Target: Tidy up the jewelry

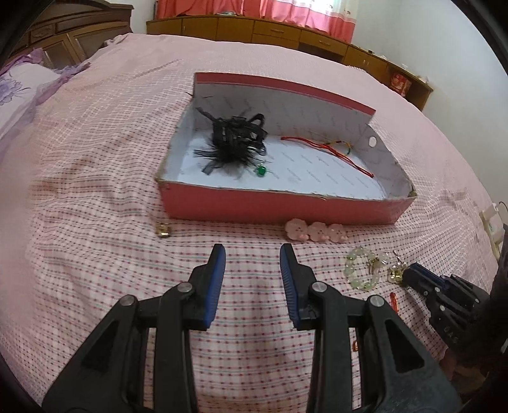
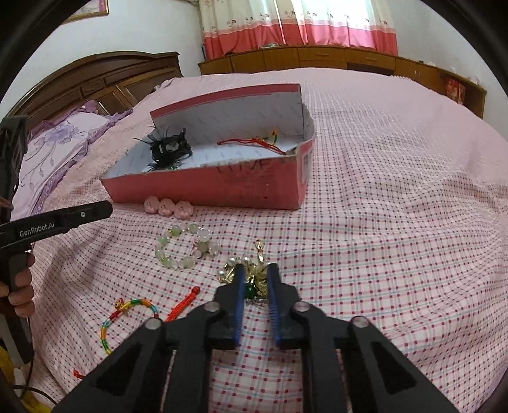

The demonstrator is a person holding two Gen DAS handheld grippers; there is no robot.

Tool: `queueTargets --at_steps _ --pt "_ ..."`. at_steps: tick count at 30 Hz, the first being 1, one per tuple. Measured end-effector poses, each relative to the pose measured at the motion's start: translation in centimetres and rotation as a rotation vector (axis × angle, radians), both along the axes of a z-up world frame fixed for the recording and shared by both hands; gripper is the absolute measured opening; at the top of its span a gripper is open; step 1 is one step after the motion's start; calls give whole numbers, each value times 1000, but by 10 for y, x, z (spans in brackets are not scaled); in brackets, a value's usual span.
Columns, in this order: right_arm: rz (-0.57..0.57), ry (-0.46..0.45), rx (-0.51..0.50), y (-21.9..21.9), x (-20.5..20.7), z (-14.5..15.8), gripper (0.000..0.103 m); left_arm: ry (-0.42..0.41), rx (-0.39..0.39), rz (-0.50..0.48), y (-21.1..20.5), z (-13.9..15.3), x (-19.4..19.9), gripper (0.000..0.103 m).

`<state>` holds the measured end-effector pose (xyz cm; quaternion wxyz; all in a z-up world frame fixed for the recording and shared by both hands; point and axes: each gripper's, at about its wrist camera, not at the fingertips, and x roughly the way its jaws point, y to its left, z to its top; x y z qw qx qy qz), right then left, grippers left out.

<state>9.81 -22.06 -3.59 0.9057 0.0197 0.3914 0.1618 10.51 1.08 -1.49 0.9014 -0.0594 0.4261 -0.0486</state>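
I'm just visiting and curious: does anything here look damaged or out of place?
The pink box looks battered: its near rim is ragged and torn. Several pieces lie outside it on the bedspread, such as the pale bead bracelet and pink flower clip.

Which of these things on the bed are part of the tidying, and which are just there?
Part of the job:
pink box
gold brooch, between the right gripper fingers
bead bracelet
flower clip
rainbow cord

Just there:
pillow
curtain
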Motion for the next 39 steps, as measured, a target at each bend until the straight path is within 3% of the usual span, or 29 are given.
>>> queueTargets --at_steps 6,12,28,35,39 --pt "6 -31 9 -1 -5 2 5 6 -2 -15 -7 -1 1 27" --pt "1 -87 50 -12 -16 24 4 14 -20 -43 -18 -1 0 27" --pt "-60 -152 97 -46 -26 50 4 33 -11 -185 -81 -12 5 26" --pt "-72 -166 109 -55 -30 54 4 60 21 -168 -89 -29 14 4" --pt "-78 -167 110 -58 -29 54 4 50 15 -169 -90 -29 13 0"
